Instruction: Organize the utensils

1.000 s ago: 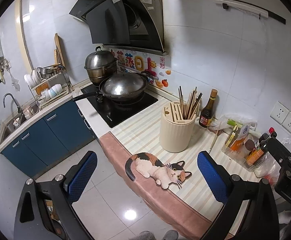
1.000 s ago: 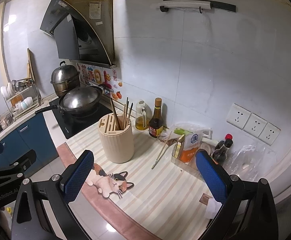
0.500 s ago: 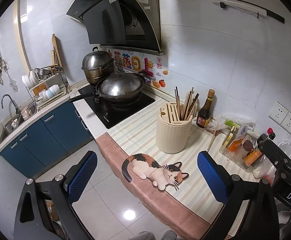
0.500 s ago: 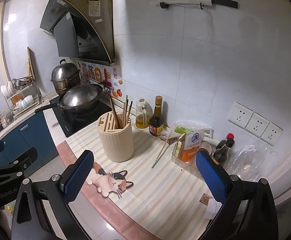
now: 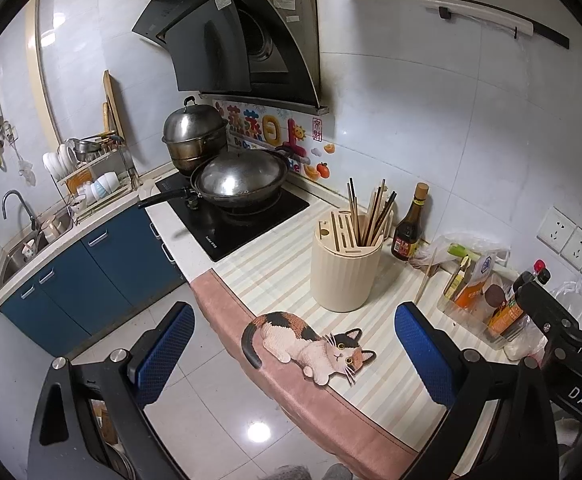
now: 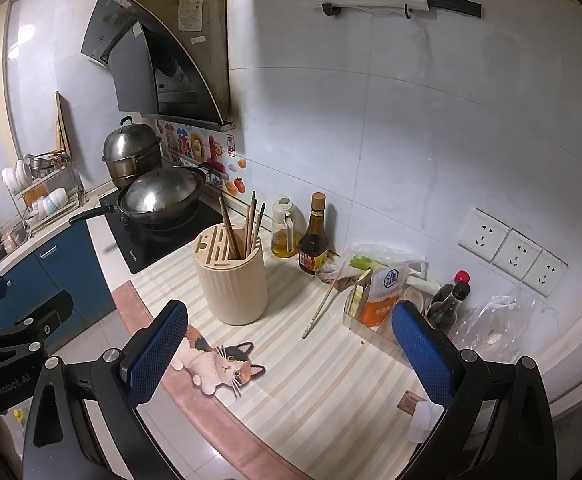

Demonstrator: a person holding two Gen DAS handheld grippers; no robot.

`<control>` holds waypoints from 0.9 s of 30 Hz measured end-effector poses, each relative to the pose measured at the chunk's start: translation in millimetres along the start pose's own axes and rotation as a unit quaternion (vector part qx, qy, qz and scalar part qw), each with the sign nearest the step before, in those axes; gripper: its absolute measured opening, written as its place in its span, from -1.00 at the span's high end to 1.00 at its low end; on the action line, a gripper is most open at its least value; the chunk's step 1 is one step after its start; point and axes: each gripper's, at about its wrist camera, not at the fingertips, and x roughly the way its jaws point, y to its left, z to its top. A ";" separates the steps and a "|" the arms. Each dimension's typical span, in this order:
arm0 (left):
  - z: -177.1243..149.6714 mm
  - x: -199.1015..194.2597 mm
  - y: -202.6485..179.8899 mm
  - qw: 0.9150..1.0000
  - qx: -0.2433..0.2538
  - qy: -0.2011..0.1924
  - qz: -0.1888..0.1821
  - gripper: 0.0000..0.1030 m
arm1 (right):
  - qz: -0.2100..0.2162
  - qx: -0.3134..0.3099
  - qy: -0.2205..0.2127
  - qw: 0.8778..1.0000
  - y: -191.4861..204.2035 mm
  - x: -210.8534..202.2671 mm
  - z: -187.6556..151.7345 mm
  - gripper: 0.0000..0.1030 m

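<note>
Chopstick (image 6: 323, 304), loose, single: lies flat on the striped counter mat (image 6: 331, 368) just right of the cream utensil holder (image 6: 233, 280), tip toward the soy sauce bottle (image 6: 314, 240). Other chopsticks (image 6: 247, 224) stand upright in the holder. Judged light, thin, stiff, smooth, prone to roll or slip; best pinched near mid-length, across its width. Left gripper (image 5: 291, 364) and right gripper (image 6: 291, 360): both spread wide, empty, well short of the holder, above the counter edge.
</note>
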 end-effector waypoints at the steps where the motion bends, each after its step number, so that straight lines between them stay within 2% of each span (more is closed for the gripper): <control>1: 0.4 0.1 -0.8 1.000 0.000 0.000 0.000 -0.99 | 0.000 -0.001 0.000 1.000 0.6 0.6 -0.5 -1.00; 27: 3.9 -1.1 -3.0 1.000 -0.001 -0.006 0.000 -0.99 | 0.008 -0.003 -0.002 1.000 -0.5 4.1 -1.3 -1.00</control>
